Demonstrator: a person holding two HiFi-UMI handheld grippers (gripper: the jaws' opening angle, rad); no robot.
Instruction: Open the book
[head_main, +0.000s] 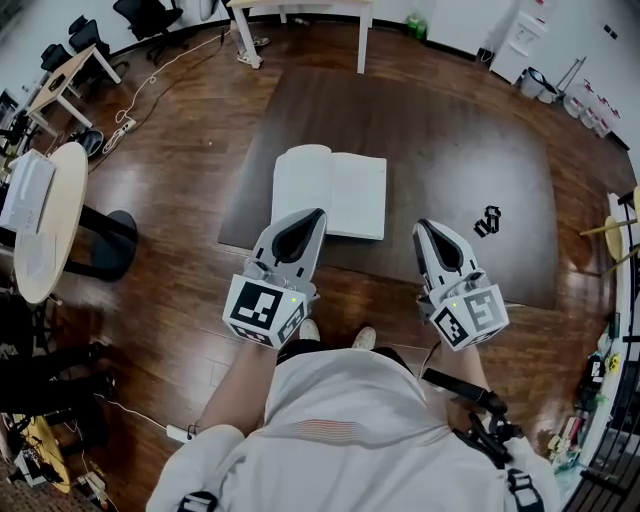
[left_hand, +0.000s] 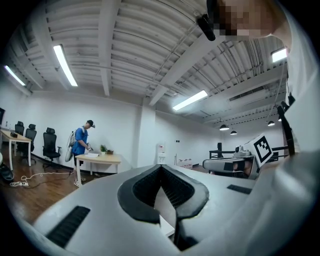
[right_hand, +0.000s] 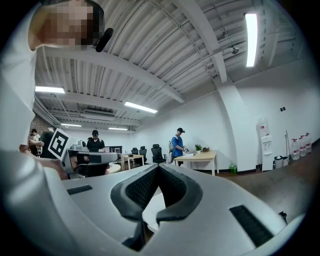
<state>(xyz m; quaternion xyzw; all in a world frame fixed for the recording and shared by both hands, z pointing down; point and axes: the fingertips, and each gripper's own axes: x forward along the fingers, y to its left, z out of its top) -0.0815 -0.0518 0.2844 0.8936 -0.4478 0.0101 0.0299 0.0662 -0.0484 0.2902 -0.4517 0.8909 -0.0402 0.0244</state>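
Found the book (head_main: 330, 190) lying flat and already spread open on the dark table (head_main: 450, 130), just beyond the left gripper (head_main: 316, 214). Saw that gripper and the right gripper (head_main: 423, 226) each pressed together, pinching nothing. Judged the pages light, floppy and easily creased, the cover probably stiffer. Would best take hold at a leaf's free outer edge, away from the spine.

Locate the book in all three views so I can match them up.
Head view: the open book lies centre frame on the dark table, at the tip of the left tool.
Left gripper view: the book shows only as a white sliver, low in the gap behind the closed tips.
Right gripper view: the book is a white patch in the same gap.
Shared landmark: the white water dispenser.
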